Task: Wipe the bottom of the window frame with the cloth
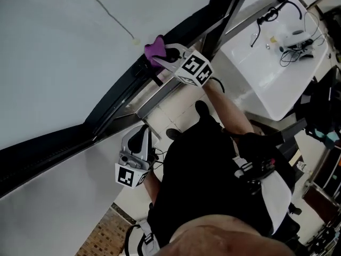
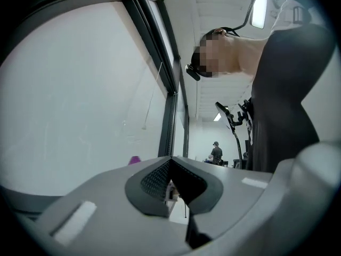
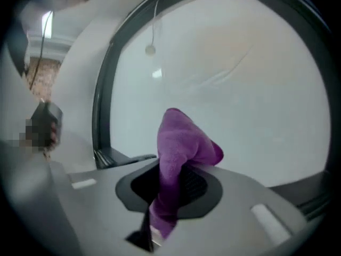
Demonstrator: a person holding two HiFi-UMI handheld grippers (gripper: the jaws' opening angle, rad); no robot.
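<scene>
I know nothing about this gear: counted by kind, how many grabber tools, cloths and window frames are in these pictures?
purple cloth: 1
grippers: 2, the left gripper shut with nothing in it, the right gripper shut on the cloth
window frame: 1
Total: 4

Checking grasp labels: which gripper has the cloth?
The right gripper, up at the window frame: purple cloth pinched between its fingers. The left gripper hangs lower, fingers together on nothing.
</scene>
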